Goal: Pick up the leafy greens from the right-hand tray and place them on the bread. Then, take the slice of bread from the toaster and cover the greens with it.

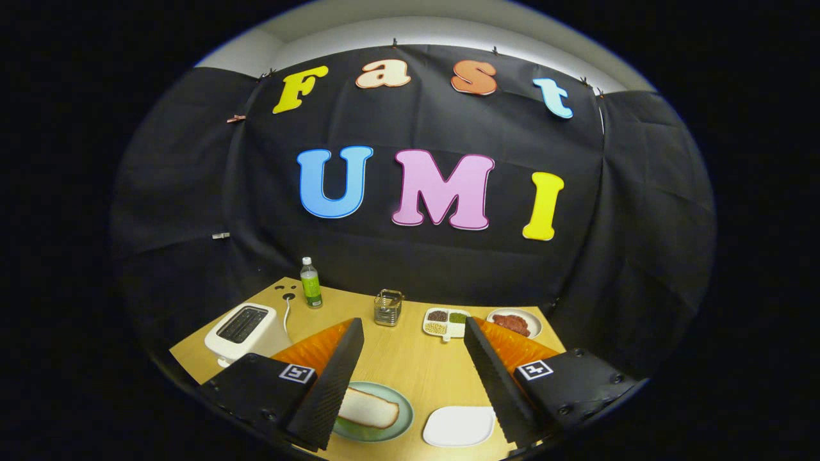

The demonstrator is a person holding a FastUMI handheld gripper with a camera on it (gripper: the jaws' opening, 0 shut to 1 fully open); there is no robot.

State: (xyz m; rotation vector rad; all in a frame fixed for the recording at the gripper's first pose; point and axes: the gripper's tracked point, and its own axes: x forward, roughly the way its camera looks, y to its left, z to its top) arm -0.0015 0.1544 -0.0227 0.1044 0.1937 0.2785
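1. The gripper (413, 322) hung above the near edge of the wooden table (397, 358). Its fingers were spread wide with nothing between them (released, plainly).
2. Just under the left finger sat a pale green plate (405, 402) with a slice of bread (368, 408) lying flat on it.
3. Beside the plate, nearer the right finger, lay the white tray (459, 426), showing a plain white face.
4. I could place the leafy greens only doubtfully. A darker green band (362, 434) peeped out below the bread's near edge, and I could not tell whether it was leaf or the plate's own glaze.
5. The white toaster (243, 330) stood beyond the left finger. Its slots looked dark, and I could not tell whether a slice sat inside.
6. My judgement on the step in hand was that the scene fitted two readings. In one, the visible slice was the cover, laid over the greens, with the job about done. In the other, it was the bottom slice and the leaves were somewhere I could not pick out.
7. Whichever held, the next move called for a look down at the plate (to settle what that green band was). Only after that should the open fingers be committed to the tray, the toaster or a retreat.
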